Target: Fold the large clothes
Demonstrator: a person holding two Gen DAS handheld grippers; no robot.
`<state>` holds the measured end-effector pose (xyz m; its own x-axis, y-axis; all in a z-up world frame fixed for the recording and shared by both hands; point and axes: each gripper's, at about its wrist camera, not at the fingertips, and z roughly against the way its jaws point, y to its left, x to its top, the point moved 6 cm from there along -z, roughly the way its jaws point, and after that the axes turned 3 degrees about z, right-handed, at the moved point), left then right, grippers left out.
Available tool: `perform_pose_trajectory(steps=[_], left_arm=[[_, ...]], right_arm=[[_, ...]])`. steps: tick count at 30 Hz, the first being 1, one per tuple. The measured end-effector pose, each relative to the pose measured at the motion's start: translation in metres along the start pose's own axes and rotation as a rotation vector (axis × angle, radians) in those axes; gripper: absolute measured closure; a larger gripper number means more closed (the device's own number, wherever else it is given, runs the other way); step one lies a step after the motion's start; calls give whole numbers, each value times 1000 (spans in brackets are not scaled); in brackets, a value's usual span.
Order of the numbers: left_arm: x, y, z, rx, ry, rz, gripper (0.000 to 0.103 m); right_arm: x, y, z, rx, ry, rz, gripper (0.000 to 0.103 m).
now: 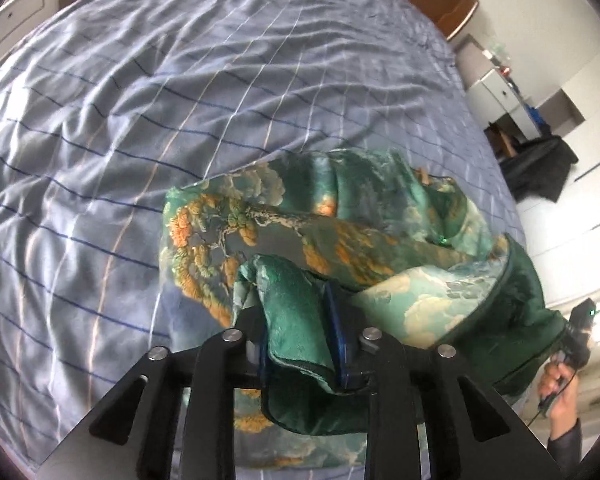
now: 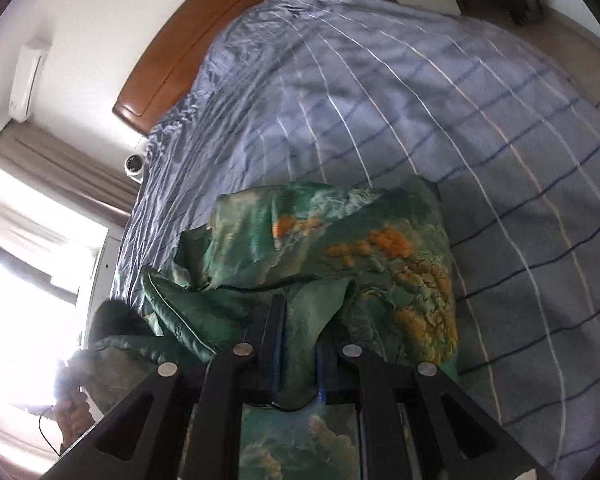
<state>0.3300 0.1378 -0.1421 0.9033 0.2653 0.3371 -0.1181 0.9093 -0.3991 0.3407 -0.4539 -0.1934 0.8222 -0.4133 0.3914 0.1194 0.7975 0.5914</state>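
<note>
Left wrist view: the left gripper (image 1: 300,344) points down at a bed (image 1: 140,128) covered with a blue-grey sheet crossed by dark and pale lines. Its fingers (image 1: 337,332) are clenched on a bunched edge of a green satin garment (image 1: 260,220) printed with orange-leaved trees and pale clouds; the cloth fills the gap between the blue pads and spills over the gripper's black linkage. The rest of the garment lies crumpled on the sheet just ahead, its darker green, piped hem running off to the right. There the right gripper (image 1: 578,336) appears at the frame edge, held in a person's hand (image 1: 560,392) with a dark sleeve below it. Only this view shows the white cabinets (image 1: 500,88) and a dark heap (image 1: 540,168) on the floor beyond the bed.

Right wrist view: the right gripper (image 2: 298,364) likewise grasps a fold of the garment (image 2: 340,240) between its fingers (image 2: 278,344), the pads pressed close on the cloth. The garment is heaped on the bed (image 2: 420,120) directly ahead. Only this view shows the wooden headboard (image 2: 188,52) in full, a wall air conditioner (image 2: 28,80), a curtain (image 2: 60,168) beside a bright window (image 2: 28,272), and a small round camera-like device (image 2: 134,166) near the bed's corner. A hand (image 2: 74,412) shows at lower left, overexposed. No container appears in either view.
</note>
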Motion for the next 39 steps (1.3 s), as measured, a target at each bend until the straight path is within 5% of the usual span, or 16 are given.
perform_pose_trajectory(steps=[3, 5, 7, 8, 15, 18, 21, 27, 29, 31, 32, 34, 39], left_arm=[[1, -1, -4, -13, 16, 2, 69], [4, -4, -1, -34, 23, 8, 52], [11, -7, 9, -33, -10, 3, 9], [16, -8, 17, -26, -41, 0, 4], [33, -6, 51, -82, -93, -8, 3], [18, 1, 58, -103, -90, -85, 3], [-5, 5, 49, -94, -48, -188, 3], [-17, -12, -16, 74, 10, -294, 4], [-16, -17, -30, 103, 17, -299, 8], [-18, -21, -40, 101, 34, -303, 36], [-19, -22, -42, 119, 32, -305, 44], [-20, -22, -40, 170, 11, -313, 79], [-18, -14, -8, 148, -72, -248, 94]], right_arm=[[4, -9, -7, 33, -2, -65, 89], [5, -14, -9, 58, 11, -116, 87], [8, -18, -12, 83, 36, -171, 83], [9, -19, -12, 93, 41, -186, 81], [29, -15, 11, 223, -31, -301, 41], [39, -11, 31, 240, -93, -262, 39], [35, 1, 37, 127, -54, -70, 38], [8, 21, -13, -141, 115, 253, 38], [4, 24, -25, -201, 110, 278, 38], [-2, 30, -33, -268, 102, 323, 43], [-3, 33, -33, -294, 92, 347, 52], [-7, 38, -29, -343, 81, 395, 76], [-8, 57, -6, -441, -11, 520, 89]])
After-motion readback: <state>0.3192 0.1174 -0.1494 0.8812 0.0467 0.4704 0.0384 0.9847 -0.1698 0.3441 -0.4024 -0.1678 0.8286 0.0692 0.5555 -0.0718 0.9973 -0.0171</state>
